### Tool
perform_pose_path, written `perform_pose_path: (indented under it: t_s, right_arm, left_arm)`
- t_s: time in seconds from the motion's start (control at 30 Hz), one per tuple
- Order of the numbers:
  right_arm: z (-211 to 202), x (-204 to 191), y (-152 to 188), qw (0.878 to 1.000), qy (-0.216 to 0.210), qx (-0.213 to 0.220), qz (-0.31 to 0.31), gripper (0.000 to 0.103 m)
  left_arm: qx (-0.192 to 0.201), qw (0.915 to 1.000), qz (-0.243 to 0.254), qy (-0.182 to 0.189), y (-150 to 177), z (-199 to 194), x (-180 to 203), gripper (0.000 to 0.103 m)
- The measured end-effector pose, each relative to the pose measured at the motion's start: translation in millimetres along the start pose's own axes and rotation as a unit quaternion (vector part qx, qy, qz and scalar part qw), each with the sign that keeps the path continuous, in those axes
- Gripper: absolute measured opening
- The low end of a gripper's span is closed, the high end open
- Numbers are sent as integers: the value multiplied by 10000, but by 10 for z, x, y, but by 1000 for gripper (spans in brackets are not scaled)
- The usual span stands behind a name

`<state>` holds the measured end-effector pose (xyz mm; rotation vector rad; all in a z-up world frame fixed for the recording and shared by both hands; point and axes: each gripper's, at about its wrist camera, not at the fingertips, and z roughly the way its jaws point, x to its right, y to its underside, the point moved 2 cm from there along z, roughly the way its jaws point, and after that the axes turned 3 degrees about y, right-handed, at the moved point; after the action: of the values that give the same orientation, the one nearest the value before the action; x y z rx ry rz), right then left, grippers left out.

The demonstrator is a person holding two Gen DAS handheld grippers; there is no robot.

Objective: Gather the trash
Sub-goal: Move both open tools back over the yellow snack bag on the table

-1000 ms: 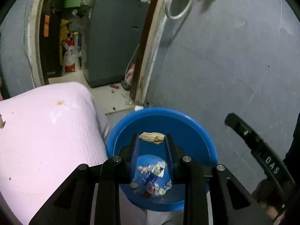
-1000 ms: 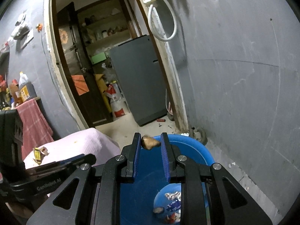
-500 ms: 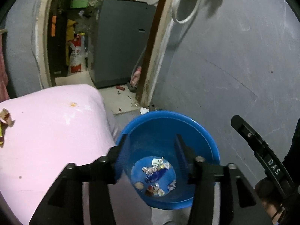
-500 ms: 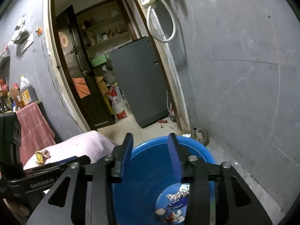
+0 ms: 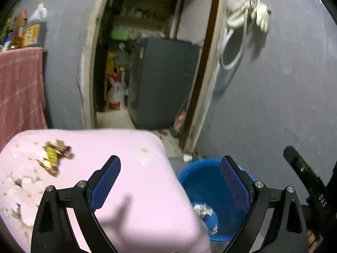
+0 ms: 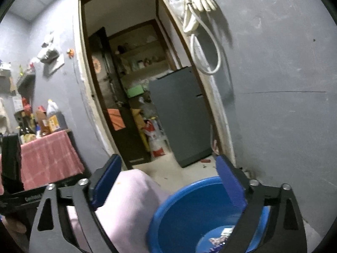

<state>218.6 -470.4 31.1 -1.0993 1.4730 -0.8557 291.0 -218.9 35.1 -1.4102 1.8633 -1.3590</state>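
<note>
The left claw (image 5: 170, 168) has its jaws opening, already spread wide, and nothing sits between its blue pads (image 5: 105, 183). It hangs over the corner of a pink cushioned surface (image 5: 130, 179), with its right pad over the rim of the blue bucket (image 5: 202, 181). The right claw (image 6: 168, 177) is opening too, its jaws wide apart and empty, one pad over the pink surface and the other over the bucket's near wall.

The bucket stands on the floor just beside the pink surface, near the foot of the grey wall (image 5: 284, 105). In its bottom lies a small heap of crumpled wrappers (image 5: 204, 210), white and blue, with a few bits beside them. In the right wrist view the same heap shows only partly, behind the claw's frame.

More trash lies on the pink surface: a crumpled yellow wrapper (image 5: 52, 156) towards its far left side, well apart from the bucket, and pale torn scraps and crumbs (image 5: 19, 185) scattered along the left edge.

Further out, an open doorway (image 6: 134, 84) leads to a cluttered room with a grey fridge (image 6: 181, 113). A white hose and gloves (image 6: 202, 0) hang on the wall beside the door frame. To the left, a desk covered in a red cloth (image 6: 46, 156) carries bottles (image 6: 52, 113).
</note>
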Motion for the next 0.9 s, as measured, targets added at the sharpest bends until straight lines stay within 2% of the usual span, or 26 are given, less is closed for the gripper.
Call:
perform_pose_path:
  t_s: [0.07, 0.13, 0.27, 0.5, 0.73, 0.9]
  right_arm:
    - [-17, -93, 6, 9999, -98, 90, -58, 103]
    - [-30, -184, 2, 9997, -172, 134, -124, 103]
    - [-14, -449, 10, 9988, -311, 132, -367, 103]
    - [7, -1109, 46, 9903, -655, 280, -1192, 103]
    - [175, -1559, 190, 9819, -980, 199, -1607, 103]
    - [378, -1781, 359, 9729, -1149, -90, -2003, 103]
  left_arm:
    - [130, 9999, -42, -90, -27, -118, -92, 95]
    - [278, 9993, -106, -206, -51, -247, -198, 101]
    - [566, 9972, -212, -428, -99, -499, -399, 101]
    - [887, 9917, -125, -926, -103, -826, -846, 101]
    - [812, 9872, -160, -1360, 7, -884, -1305, 101]
    - [411, 9882, -126, -1469, 118, -800, -1595, 101]
